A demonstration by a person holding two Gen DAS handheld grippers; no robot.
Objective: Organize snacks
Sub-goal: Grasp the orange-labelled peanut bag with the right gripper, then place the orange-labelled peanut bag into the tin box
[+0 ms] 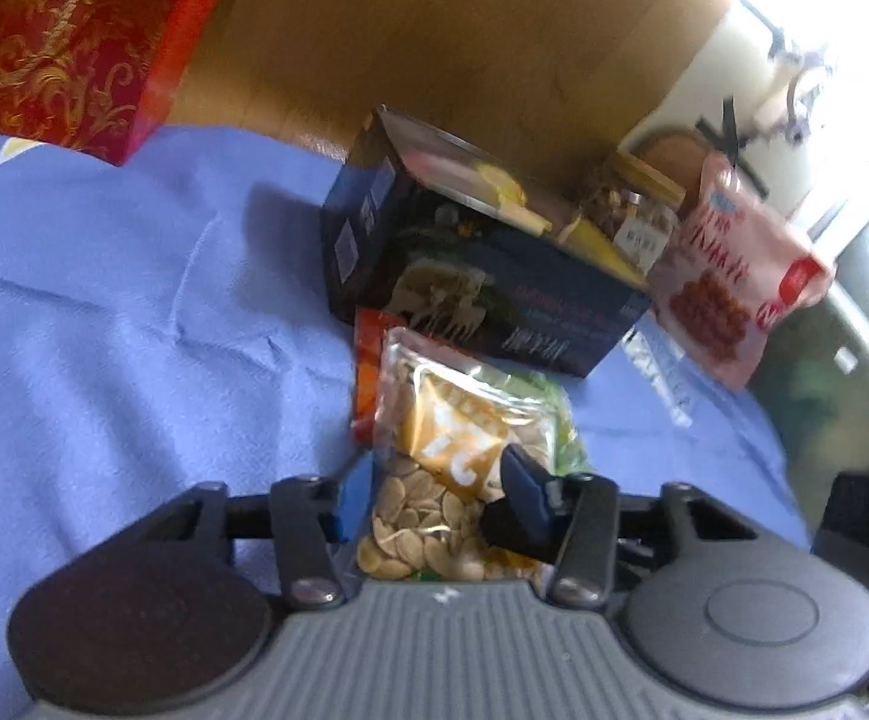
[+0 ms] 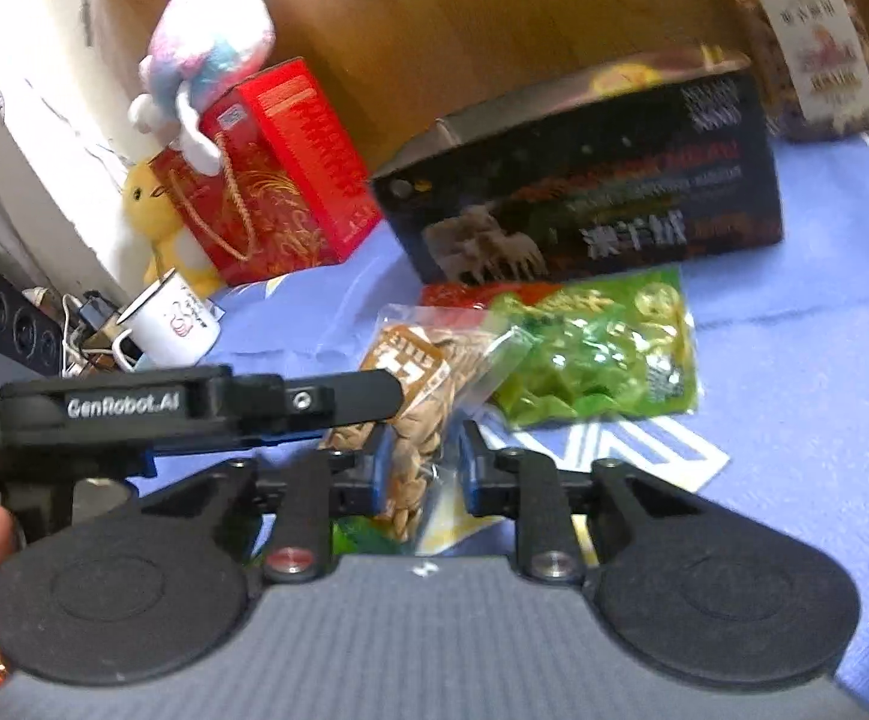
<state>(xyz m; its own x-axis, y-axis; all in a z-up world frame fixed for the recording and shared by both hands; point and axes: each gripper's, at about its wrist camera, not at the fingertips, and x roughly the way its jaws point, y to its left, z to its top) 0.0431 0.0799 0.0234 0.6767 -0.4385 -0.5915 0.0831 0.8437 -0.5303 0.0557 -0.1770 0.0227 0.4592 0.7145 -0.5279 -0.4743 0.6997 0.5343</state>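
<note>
I hold both grippers, my left gripper (image 1: 434, 498) and right gripper (image 2: 422, 462), clenched on a clear pumpkin-seed pouch (image 2: 416, 396) lying on the blue cloth (image 1: 134, 300) before the dark box (image 2: 584, 180). It looks light, crinkly and slippery; the sealed edges seem the best hold.

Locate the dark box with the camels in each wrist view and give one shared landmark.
Left wrist: dark box sits centre, just above the seed bag.
Right wrist: dark box lies upper right of centre.
Shared landmark: red gift bag.
</note>
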